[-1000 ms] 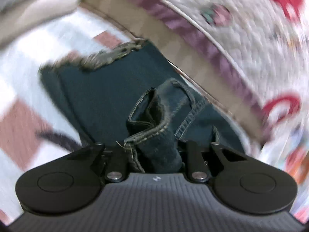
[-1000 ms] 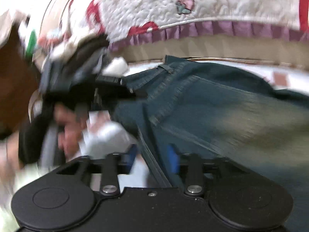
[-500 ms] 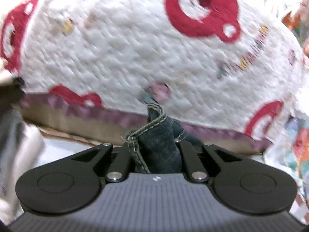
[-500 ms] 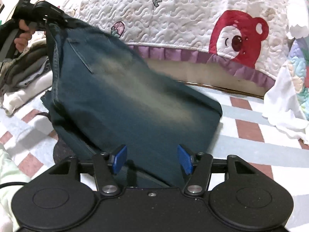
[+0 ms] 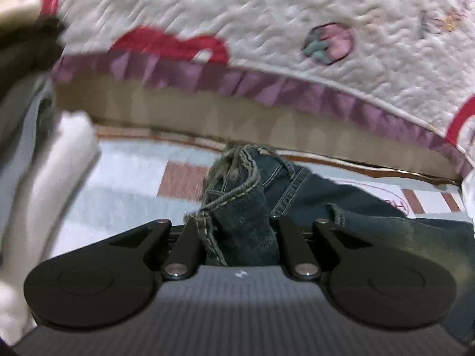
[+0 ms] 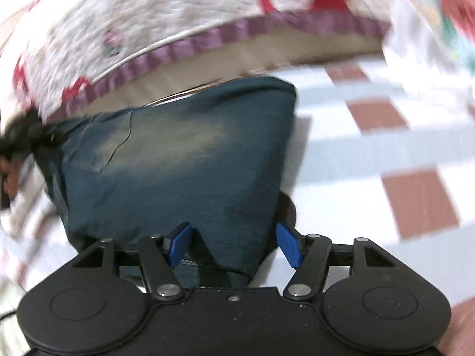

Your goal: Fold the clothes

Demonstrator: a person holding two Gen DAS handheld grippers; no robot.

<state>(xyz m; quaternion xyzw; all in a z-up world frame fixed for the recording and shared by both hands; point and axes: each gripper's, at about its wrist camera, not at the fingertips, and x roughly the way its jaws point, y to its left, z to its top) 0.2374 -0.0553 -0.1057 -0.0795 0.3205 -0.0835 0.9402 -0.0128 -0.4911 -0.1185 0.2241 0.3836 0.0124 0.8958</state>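
Note:
Dark blue jeans [image 6: 178,154] lie folded on the checked sheet, with one folded corner toward the bed. In the left wrist view a bunched waistband of the jeans [image 5: 237,222] sits between the fingers of my left gripper [image 5: 234,225]. Its jaws are opening a little, but the pads still press the denim. The rest of the jeans [image 5: 371,207] trail off to the right. My right gripper [image 6: 234,243] hovers over the near edge of the jeans. Its jaws are opening wide, and the blue pads [image 6: 289,246] stand clear of the cloth between them.
A white quilt [image 5: 267,29] with red bears and a purple frill hangs close behind the jeans. A stack of folded clothes [image 5: 44,163] stands at the left. The red and white checked sheet [image 6: 415,201] stretches to the right. A hand [image 6: 9,178] shows at the left edge.
My left gripper has come down from in front of the quilt toward the sheet, still holding the waistband. The right jaws have spread wider, and the jeans hang lower, nearer the sheet.

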